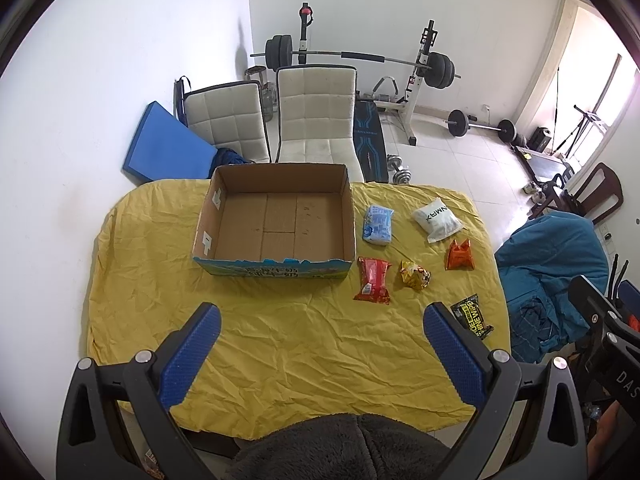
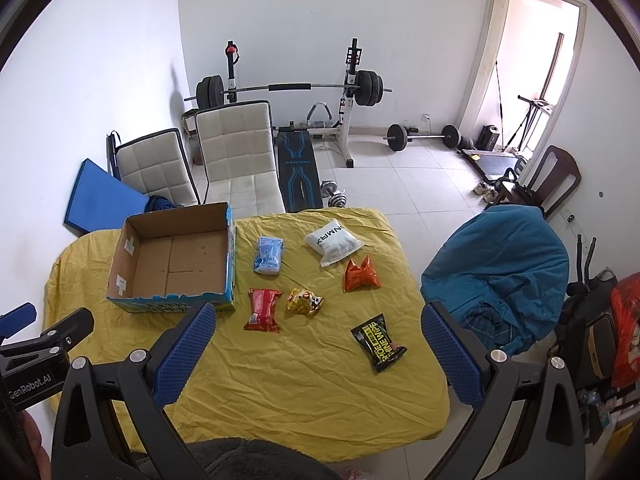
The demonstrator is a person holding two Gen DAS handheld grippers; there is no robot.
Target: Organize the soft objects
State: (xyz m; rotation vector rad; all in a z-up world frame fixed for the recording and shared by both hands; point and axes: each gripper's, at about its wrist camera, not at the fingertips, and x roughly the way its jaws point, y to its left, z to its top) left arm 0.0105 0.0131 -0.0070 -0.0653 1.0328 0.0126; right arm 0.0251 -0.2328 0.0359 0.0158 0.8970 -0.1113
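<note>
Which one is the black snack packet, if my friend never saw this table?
Find the yellow tablecloth with the open cardboard box. Packets lie right of the box; the black packet is nearest the table's front edge, by itself. It is the only dark one, with yellow lettering.

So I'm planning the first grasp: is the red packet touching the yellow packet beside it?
Apart. The right wrist view shows bare yellow cloth between the red packet and the yellow packet; the left wrist view shows the same gap.

"GenRobot.AI" on left gripper body point(image 2: 30, 390); "DAS" on right gripper body point(image 1: 626, 384); "SHINE WIPES" partly legible on black packet point(image 2: 378, 342).
</note>
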